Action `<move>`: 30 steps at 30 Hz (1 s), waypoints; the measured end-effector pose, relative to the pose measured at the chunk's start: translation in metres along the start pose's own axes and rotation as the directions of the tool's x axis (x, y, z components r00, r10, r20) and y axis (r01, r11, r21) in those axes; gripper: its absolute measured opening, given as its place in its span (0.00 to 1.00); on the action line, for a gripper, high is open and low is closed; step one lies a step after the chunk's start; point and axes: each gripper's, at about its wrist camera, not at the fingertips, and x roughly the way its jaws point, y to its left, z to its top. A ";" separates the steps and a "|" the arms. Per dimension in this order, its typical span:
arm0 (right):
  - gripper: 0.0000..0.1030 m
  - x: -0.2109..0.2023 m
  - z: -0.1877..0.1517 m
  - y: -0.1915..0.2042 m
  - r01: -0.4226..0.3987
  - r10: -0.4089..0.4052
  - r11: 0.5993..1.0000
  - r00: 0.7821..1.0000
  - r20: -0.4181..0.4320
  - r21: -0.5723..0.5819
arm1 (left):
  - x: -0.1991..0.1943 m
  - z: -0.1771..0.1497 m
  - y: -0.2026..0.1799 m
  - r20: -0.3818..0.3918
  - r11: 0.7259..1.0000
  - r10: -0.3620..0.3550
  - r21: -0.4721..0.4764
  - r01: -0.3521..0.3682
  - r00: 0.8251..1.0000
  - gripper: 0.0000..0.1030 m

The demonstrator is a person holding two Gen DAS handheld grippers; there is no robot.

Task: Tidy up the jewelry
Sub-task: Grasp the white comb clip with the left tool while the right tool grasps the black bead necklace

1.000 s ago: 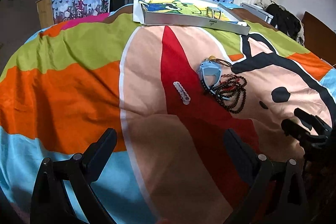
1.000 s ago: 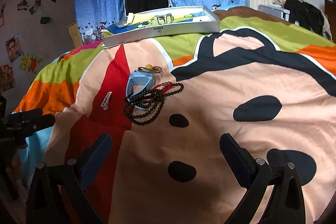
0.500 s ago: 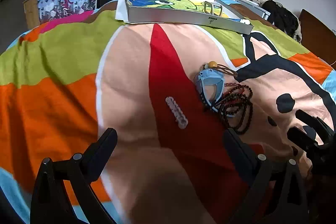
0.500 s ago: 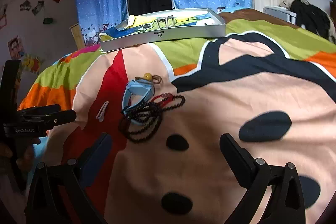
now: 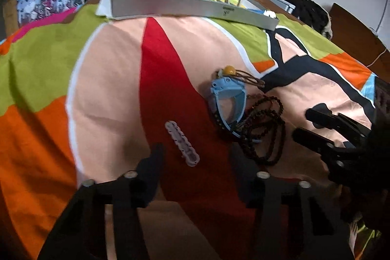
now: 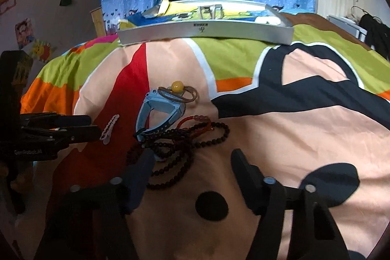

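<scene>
Straddling the pale hair clip (image 5: 182,143) on the bedspread (image 5: 109,79), the left tongs (image 5: 196,162) gape empty; lower them squarely before pinching. At two o'clock from it lie the blue watch (image 5: 228,99) and tangled dark beads (image 5: 263,130). Right tongs (image 6: 191,165), also apart and empty, should take beads only, then carry to the tray (image 6: 204,32) at twelve.
</scene>
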 end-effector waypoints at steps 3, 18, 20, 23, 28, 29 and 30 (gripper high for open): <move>0.49 0.010 0.003 0.001 -0.009 0.009 1.000 1.000 -0.018 -0.017 | 0.010 0.003 0.001 -0.022 1.000 -0.009 -0.003 0.009 1.000 0.34; 0.36 0.044 0.006 0.007 0.026 -0.032 0.997 0.996 -0.080 -0.077 | 0.026 0.004 0.026 -0.101 0.997 0.029 -0.071 -0.036 0.994 0.12; 0.29 0.043 0.005 0.007 0.043 -0.049 0.997 0.996 -0.080 -0.071 | 0.023 0.003 0.027 -0.102 0.997 0.027 -0.072 -0.035 0.994 0.12; 0.22 0.040 0.003 0.004 0.047 -0.050 0.998 0.996 -0.080 -0.043 | 0.021 0.000 0.020 -0.102 0.998 0.036 -0.047 -0.041 0.994 0.11; 0.09 0.023 -0.003 -0.002 0.014 -0.013 1.000 0.998 -0.056 0.026 | 0.013 -0.011 0.008 -0.081 0.996 0.059 -0.061 -0.064 0.995 0.11; 0.07 0.019 -0.005 -0.002 0.010 -0.008 0.999 0.999 -0.047 0.031 | 0.012 -0.013 0.005 -0.080 0.996 0.060 -0.063 -0.066 0.995 0.11; 0.07 0.013 -0.007 -0.002 0.007 -0.005 0.999 0.999 -0.039 0.035 | 0.010 -0.015 0.003 -0.080 0.996 0.063 -0.062 -0.068 0.995 0.11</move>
